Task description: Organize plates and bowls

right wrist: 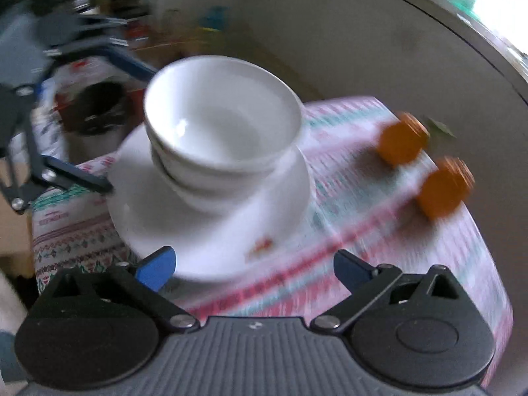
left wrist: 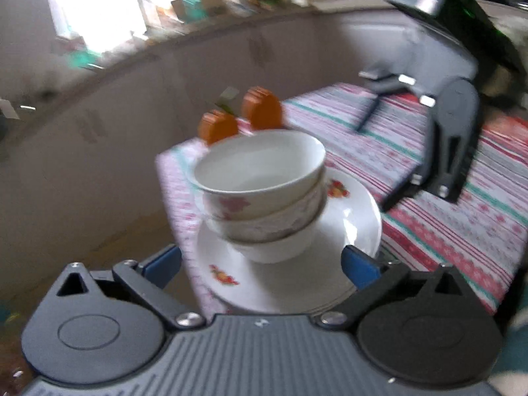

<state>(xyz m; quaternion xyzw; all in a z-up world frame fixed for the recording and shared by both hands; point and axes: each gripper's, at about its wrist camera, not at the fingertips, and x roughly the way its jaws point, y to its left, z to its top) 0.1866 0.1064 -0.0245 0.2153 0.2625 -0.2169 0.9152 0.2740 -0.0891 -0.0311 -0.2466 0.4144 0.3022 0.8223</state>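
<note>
A stack of three white bowls with pink flower prints sits on a stack of white plates with small fruit decals, near the corner of a table with a striped patterned cloth. My left gripper is open, its blue fingertips on either side of the plates' near edge. My right gripper is open just short of the plates and bowls. The right gripper also shows in the left wrist view, above the table. The left gripper also shows in the right wrist view.
Two orange hexagonal objects lie on the cloth behind the dishes, near the table edge; they show in the right wrist view too. A grey wall and a cluttered window ledge lie beyond. Floor lies below the table corner.
</note>
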